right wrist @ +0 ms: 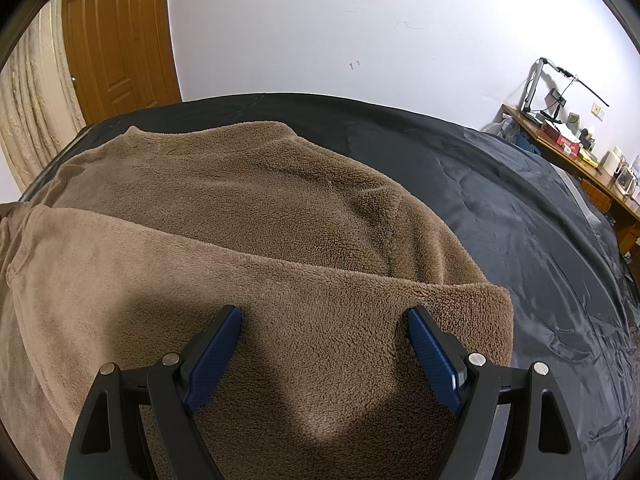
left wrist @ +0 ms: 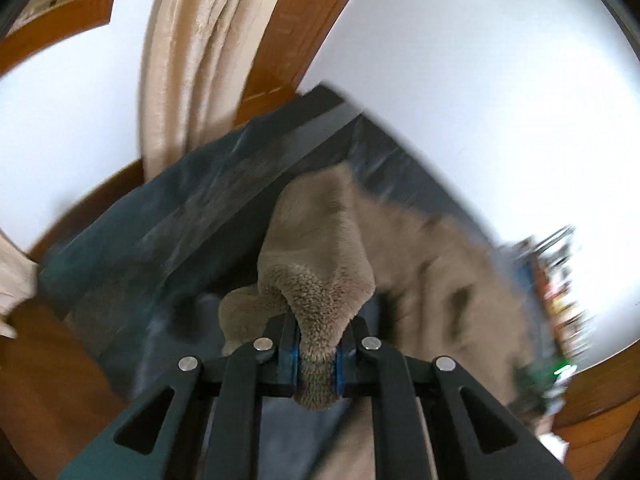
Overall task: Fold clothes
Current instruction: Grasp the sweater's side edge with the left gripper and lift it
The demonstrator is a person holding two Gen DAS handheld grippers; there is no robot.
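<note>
Left tongs (left wrist: 316,356) clamped on a bunched edge of the brown fleece top (right wrist: 248,208), which lies across the dark bed (right wrist: 520,216). My right tongs (right wrist: 324,320) hang apart over it. Thick pile could slip free if I yank.

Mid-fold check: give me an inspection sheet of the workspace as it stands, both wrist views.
Surface: bed under a dark sheet, wrinkled.
Job's things: brown fleece garment spread on the sheet, one part folded across it.
Clutter: nothing seen on the bed besides the garment.
Grippers: left gripper shut on a bunch of the fleece, lifted; right gripper open above the folded part.
Cables: nothing seen on the bed.
Surroundings: wooden door, beige curtain, white wall, crowded wooden desk with a lamp arm.
</note>
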